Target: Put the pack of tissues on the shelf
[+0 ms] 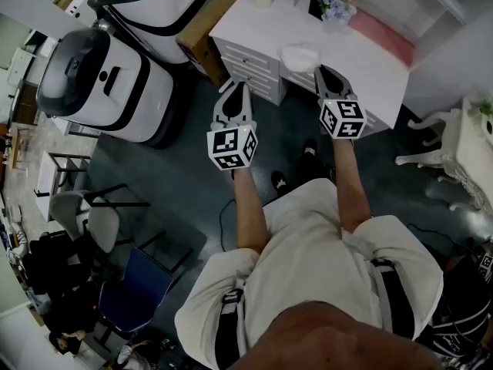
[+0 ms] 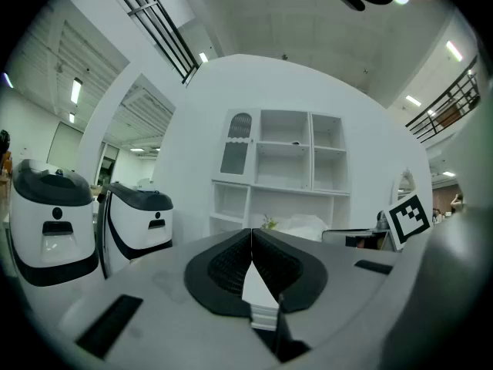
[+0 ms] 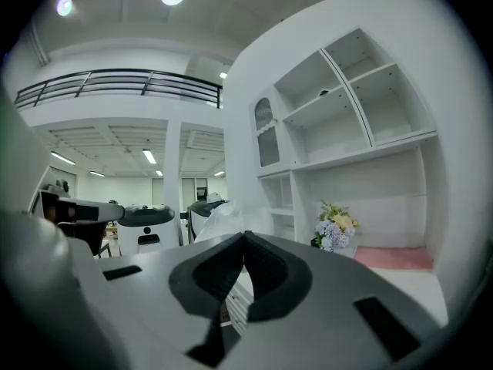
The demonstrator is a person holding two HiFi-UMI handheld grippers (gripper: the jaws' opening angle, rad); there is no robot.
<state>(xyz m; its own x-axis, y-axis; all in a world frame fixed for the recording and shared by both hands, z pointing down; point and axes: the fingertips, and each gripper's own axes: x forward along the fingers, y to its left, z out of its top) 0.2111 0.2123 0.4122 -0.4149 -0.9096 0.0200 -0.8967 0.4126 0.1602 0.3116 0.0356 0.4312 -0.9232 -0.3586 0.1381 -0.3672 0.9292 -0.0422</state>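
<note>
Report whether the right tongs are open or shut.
Shut. In the right gripper view the right tongs have their jaws pressed together at the tips, with nothing between them.

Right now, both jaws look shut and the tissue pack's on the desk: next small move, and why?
Probably open the jaws of the right gripper and ease it toward the soft white plastic-wrapped pack of tissues. Those jaws are shut on nothing, and the pack lies on the white desk close ahead of its tips, not yet held.
</note>
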